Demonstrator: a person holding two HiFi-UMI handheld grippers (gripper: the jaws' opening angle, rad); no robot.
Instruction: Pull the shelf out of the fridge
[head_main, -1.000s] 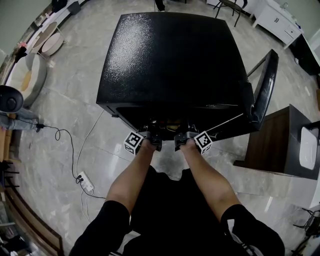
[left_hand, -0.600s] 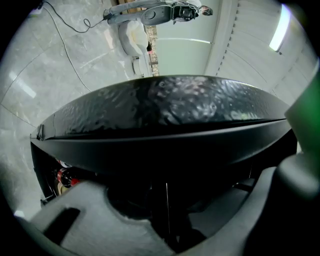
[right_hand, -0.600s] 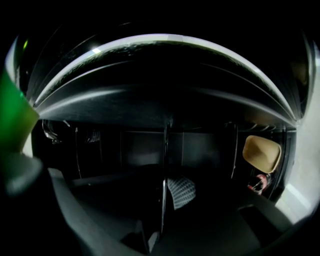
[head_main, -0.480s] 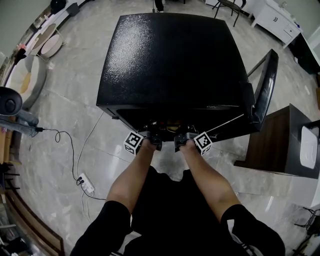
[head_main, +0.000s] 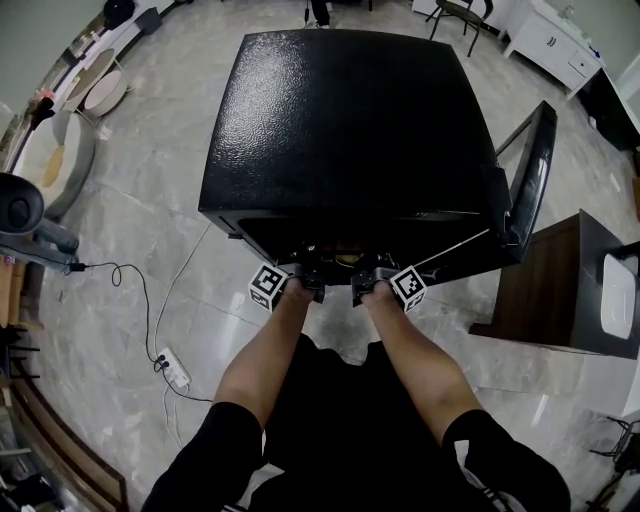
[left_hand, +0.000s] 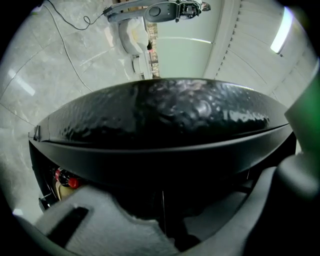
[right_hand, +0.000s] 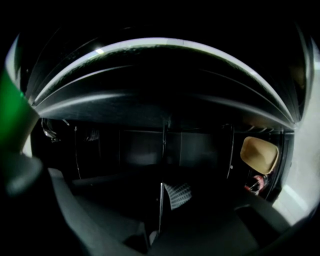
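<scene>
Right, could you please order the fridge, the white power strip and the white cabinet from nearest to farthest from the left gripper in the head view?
The left gripper has just been closing its jaws on a thin shelf bar.
1. Fridge: directly ahead, the gripper reaches inside.
2. Power strip: on the floor, lower left.
3. White cabinet: far upper right.

Even overhead light fills the head view; the fridge (head_main: 350, 120) top glitters with speckled glare, the pale floor (head_main: 140, 200) left of it shines softly, and fisheye bends the edges. Left gripper view: bright above the fridge (a ceiling lamp (left_hand: 280, 30) glows upper right), near parts blurred. Right gripper view: almost black inside the fridge, corners vignetted.
</scene>
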